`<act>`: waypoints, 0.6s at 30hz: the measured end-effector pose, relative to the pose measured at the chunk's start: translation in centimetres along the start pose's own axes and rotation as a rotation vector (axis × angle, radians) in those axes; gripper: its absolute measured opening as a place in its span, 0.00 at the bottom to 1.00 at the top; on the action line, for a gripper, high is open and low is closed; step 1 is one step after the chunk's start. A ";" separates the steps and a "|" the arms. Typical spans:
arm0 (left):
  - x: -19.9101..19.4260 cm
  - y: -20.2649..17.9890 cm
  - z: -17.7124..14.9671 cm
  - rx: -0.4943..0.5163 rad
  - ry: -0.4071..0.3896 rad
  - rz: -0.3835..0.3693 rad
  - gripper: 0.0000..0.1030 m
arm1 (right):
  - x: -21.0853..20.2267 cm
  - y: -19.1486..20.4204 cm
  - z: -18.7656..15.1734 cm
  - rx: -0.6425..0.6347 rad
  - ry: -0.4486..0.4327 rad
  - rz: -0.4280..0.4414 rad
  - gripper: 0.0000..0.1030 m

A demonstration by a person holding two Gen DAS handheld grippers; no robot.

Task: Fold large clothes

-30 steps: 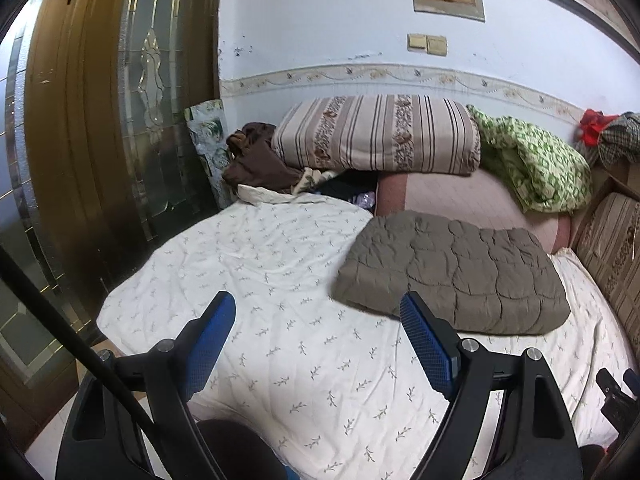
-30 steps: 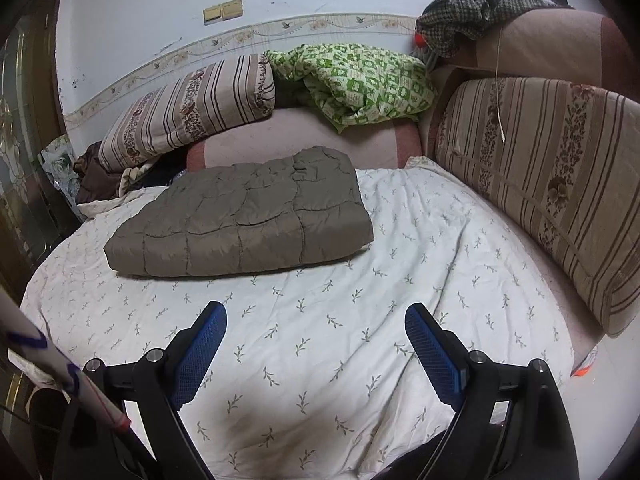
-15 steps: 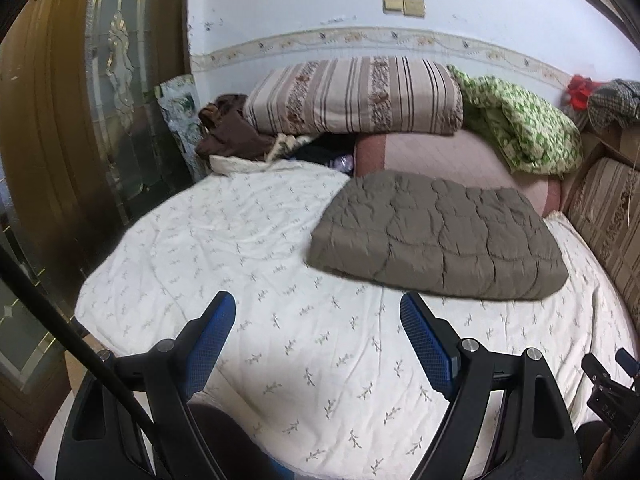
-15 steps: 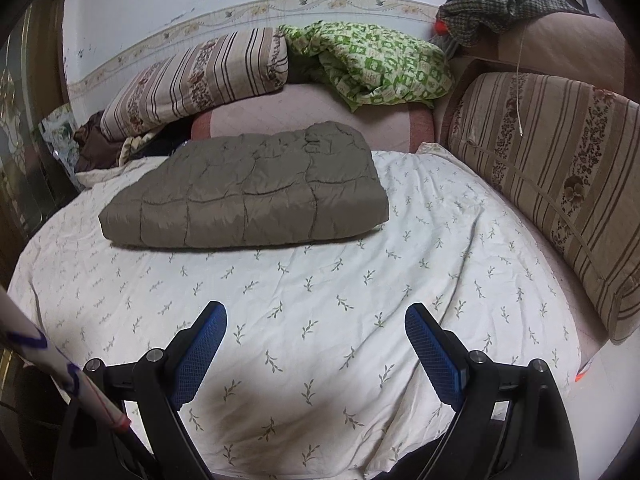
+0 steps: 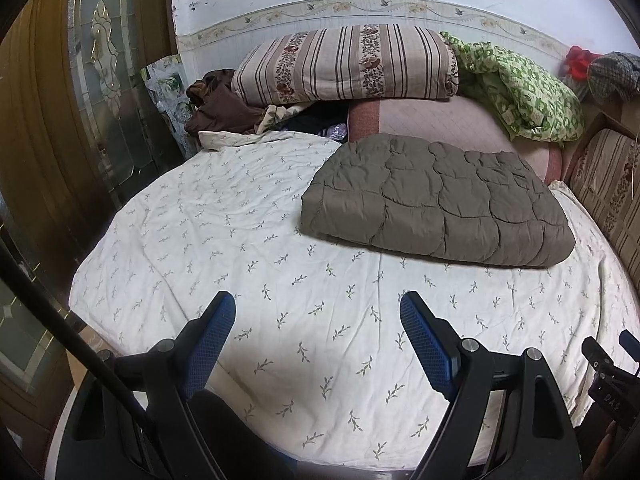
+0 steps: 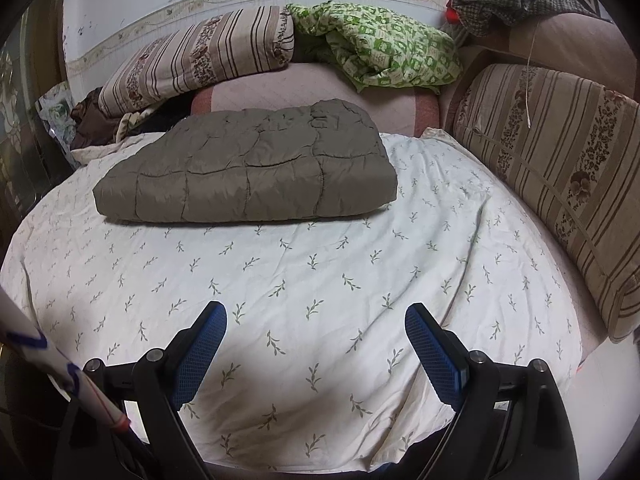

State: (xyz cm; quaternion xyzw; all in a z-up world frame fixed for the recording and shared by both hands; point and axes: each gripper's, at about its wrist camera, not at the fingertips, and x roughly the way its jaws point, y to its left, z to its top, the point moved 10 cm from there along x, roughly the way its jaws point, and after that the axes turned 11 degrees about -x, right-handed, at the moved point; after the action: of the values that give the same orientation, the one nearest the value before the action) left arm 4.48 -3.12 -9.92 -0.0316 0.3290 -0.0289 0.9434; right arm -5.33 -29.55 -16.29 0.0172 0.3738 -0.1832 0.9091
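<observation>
Both my tongs — left (image 5: pixel 316 332), right (image 6: pixel 316 334) — gape empty; puffy quilted coat (image 6: pixel 248 172) at twelve o'clock could slip a shallow pinch.

a home bedroom; bed (image 5: pixel 280 264) with leaf-print sheet; striped pillow (image 5: pixel 344 64) against the wall

A bed (image 5: pixel 224 240) covered by a cream cotton sheet printed with small green sprigs (image 6: pixel 320 280) spreads ahead of the left gripper (image 5: pixel 316 316) and the right gripper (image 6: pixel 316 320). A folded grey-brown quilted padded garment (image 5: pixel 436 212) lies flat on the sheet, well beyond both grippers' fingertips. Behind it a pink bolster cushion (image 5: pixel 440 120) rests along the bed's far edge, touching the garment.
</observation>
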 end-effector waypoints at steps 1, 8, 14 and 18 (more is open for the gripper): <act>0.1 0.0 -0.1 0.000 0.003 -0.001 0.81 | 0.0 0.2 0.0 -0.003 0.002 -0.001 0.91; 0.5 0.0 -0.7 0.008 0.016 0.000 0.81 | 0.3 0.8 -0.3 -0.018 0.017 -0.008 0.91; 0.7 -0.2 -1.0 0.016 0.019 -0.004 0.81 | 0.5 0.5 -0.5 -0.007 0.028 -0.010 0.91; 0.9 -0.3 -1.2 0.019 0.022 -0.009 0.81 | 0.5 0.8 -0.6 -0.015 0.029 -0.009 0.91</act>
State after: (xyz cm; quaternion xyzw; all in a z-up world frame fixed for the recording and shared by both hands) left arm 4.40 -3.55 -11.37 -0.0236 0.3388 -0.0366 0.9399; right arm -5.12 -28.87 -17.09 0.0114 0.3885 -0.1844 0.9027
